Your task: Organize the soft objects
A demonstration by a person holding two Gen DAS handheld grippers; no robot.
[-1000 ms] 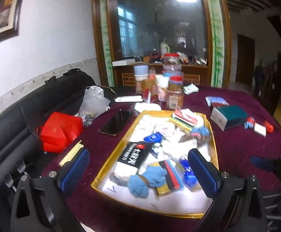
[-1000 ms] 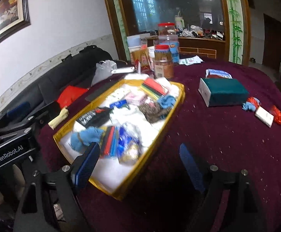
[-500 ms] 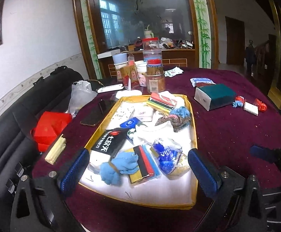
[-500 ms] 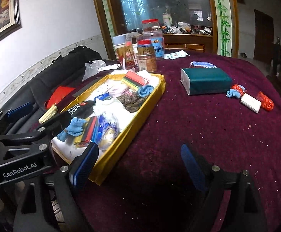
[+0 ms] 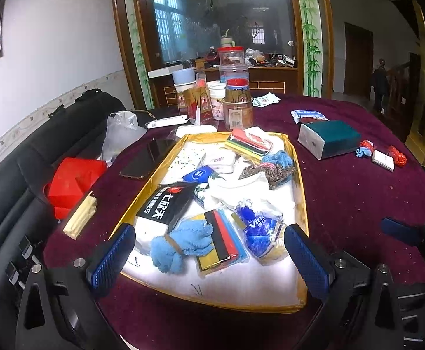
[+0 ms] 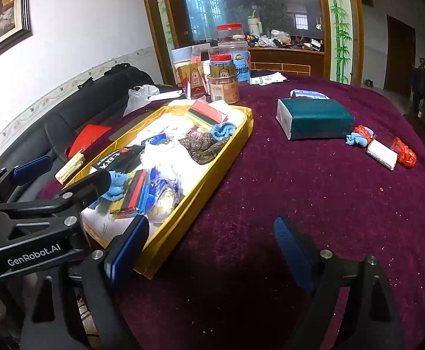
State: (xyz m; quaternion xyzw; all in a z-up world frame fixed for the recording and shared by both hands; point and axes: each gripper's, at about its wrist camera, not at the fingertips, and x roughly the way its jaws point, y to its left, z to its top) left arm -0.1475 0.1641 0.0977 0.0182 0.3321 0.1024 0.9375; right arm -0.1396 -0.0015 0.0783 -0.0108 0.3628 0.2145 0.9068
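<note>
A gold-rimmed tray (image 5: 300, 192) (image 6: 212, 172) on the maroon tablecloth holds several soft things: a light blue cloth (image 5: 180, 245) (image 6: 116, 185), a black packet (image 5: 165, 204), a striped cloth pack (image 5: 224, 239), a blue-and-white bag (image 5: 259, 227), a brown knit piece (image 5: 268, 172) (image 6: 200, 144). My left gripper (image 5: 209, 258) stands open over the tray's near end, the blue cloth between its fingers, untouched. My right gripper (image 6: 209, 246) is open above bare tablecloth right of the tray, nothing in it. The left gripper (image 6: 66, 172) also shows in the right wrist view.
A teal box (image 5: 329, 141) (image 6: 314, 116), a small blue cloth (image 6: 357, 140), a white block (image 6: 381, 154) and red wrappers (image 6: 405, 151) lie right of the tray. Jars and cartons (image 5: 235, 108) stand behind it. A phone (image 5: 146, 157), a red bag (image 5: 72, 180) and a black sofa (image 5: 8, 204) lie left.
The left gripper has moved forward and down over the tray's near end; the tray contents look closer. The right gripper has stayed put. Both stay open.
</note>
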